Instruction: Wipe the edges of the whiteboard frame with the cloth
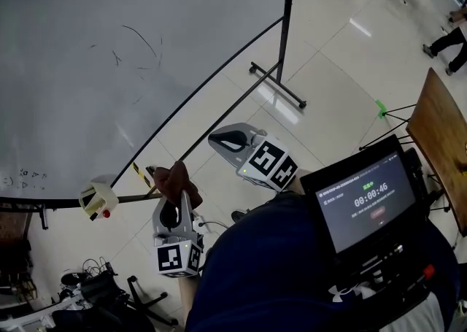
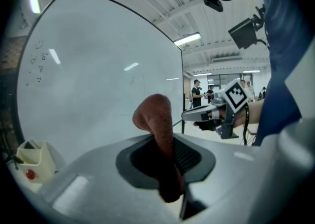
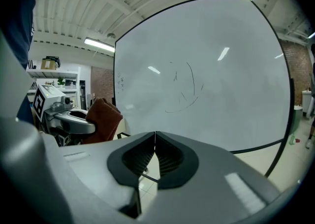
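I have my left gripper (image 1: 174,193) clamped on the soft brown cloth (image 1: 175,177), by the near corner of the whiteboard's (image 1: 109,53) thin black frame (image 1: 211,84). A cream box (image 1: 98,198) sits just left of it. My right gripper (image 1: 216,138), jaws together and empty, hangs further right. Glossy tiled floor (image 1: 328,82) lies open beyond, though the stand's foot (image 1: 281,91) juts out

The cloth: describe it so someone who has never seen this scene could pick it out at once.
Find the big whiteboard filling the head view's upper left, then follow its black frame down to the bottom edge. There the left gripper pinches a crumpled cloth. It is the only soft, reddish-brown thing, unlike the cream box beside it.
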